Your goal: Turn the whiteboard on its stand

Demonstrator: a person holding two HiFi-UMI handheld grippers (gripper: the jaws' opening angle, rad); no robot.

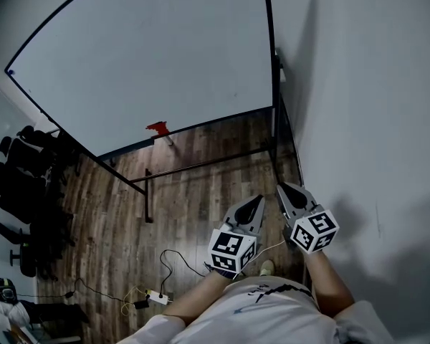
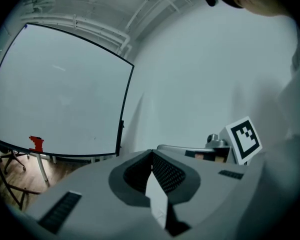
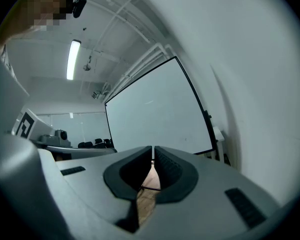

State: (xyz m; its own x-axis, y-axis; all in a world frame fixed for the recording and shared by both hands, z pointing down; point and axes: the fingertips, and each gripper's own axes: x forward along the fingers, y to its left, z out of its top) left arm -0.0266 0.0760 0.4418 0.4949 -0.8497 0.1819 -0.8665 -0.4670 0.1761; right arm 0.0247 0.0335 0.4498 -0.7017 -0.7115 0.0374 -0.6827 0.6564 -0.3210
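Observation:
The whiteboard (image 1: 150, 56) is a big white panel in a black frame, on a black stand (image 1: 276, 131) with a low crossbar (image 1: 201, 165). A small red thing (image 1: 158, 127) sits at its lower edge. Both grippers hang in front of the person, short of the board and touching nothing. My left gripper (image 1: 256, 201) is shut and empty, and so is my right gripper (image 1: 282, 189) beside it. In the left gripper view the closed tips (image 2: 151, 154) point past the board (image 2: 60, 94). In the right gripper view the tips (image 3: 153, 148) face the board (image 3: 155, 114).
A white wall (image 1: 373, 120) runs close along the board's right side. Black office chairs (image 1: 21, 185) are stacked at the left. A power strip with cables (image 1: 158, 297) lies on the wooden floor (image 1: 193, 199) near the person's feet.

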